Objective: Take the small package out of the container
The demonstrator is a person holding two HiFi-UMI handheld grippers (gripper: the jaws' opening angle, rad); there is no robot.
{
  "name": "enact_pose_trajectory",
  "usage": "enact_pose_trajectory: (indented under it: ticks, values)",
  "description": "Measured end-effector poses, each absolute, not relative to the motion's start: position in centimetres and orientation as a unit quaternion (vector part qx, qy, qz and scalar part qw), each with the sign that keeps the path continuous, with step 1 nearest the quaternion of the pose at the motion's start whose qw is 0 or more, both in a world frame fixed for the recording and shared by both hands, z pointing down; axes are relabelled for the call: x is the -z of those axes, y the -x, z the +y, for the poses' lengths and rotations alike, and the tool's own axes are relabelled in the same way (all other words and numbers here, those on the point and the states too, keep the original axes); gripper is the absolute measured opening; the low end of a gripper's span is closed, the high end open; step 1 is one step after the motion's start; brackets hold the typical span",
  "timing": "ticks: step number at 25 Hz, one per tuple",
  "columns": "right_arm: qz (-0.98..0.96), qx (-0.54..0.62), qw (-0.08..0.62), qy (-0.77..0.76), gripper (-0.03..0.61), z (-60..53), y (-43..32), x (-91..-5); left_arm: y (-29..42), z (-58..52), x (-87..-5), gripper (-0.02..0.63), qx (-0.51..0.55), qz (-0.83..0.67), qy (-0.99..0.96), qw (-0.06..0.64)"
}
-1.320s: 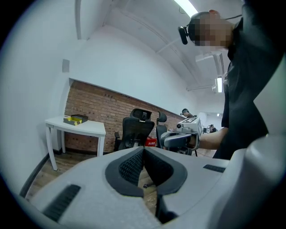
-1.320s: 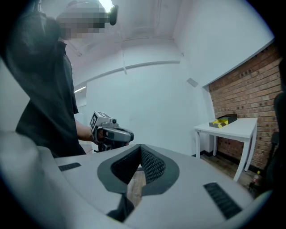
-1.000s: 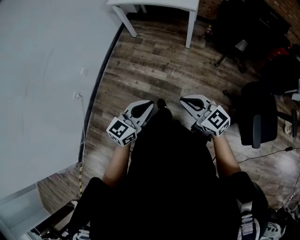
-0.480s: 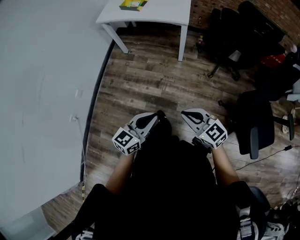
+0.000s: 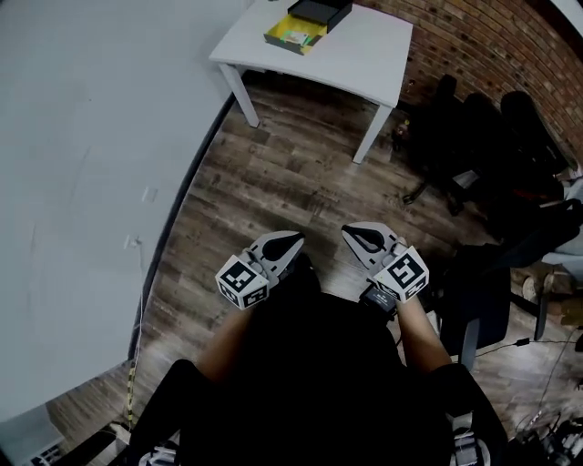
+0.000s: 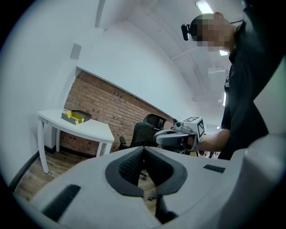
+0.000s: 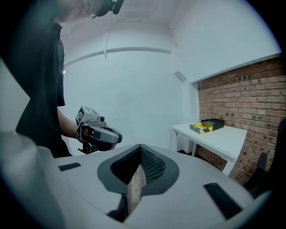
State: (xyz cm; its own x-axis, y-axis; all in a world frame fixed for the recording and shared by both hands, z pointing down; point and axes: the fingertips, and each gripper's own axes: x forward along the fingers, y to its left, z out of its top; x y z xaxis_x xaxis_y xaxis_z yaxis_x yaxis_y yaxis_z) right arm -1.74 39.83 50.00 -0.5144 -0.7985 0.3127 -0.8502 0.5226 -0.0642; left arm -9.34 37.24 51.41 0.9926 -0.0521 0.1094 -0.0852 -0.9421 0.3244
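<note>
A grey container with a yellow inside [image 5: 296,35] lies on the white table [image 5: 364,55] far ahead, next to a black box [image 5: 321,11]. I cannot make out the small package from here. My left gripper [image 5: 290,244] and right gripper [image 5: 357,235] are held side by side at waist height over the wooden floor, well short of the table. Both are shut with nothing in them. In the left gripper view the container [image 6: 75,116] sits on the table at the left. The right gripper view has the container [image 7: 206,126] at the right, beyond the right gripper [image 7: 140,150].
Black office chairs [image 5: 483,136] stand along the brick wall [image 5: 492,45] to the right of the table, another chair [image 5: 478,305] close at my right. A white wall [image 5: 82,164] runs along the left. Cables [image 5: 537,341] lie on the floor at the lower right.
The person has walked toward the table, both grippers carried along and still shut. The table top with the yellow-lined container and black box has come fully into the head view.
</note>
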Motion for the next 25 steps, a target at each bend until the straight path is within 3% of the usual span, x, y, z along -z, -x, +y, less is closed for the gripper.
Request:
enact_pose_trajectory:
  ticks: [20, 25]
  values:
    - [-0.874, -0.112, 0.116, -0.459, 0.006, 25.0, -8.1, -50.4, 1.7, 22.2, -54.1, 0.015, -0.065, -0.077, -0.978, 0.183]
    - [-0.888, -0.101, 0.109, -0.436, 0.006, 21.0, -13.9, -49.8, -3.6, 18.6, -53.6, 0.015, -0.072, -0.112, -0.977, 0.168]
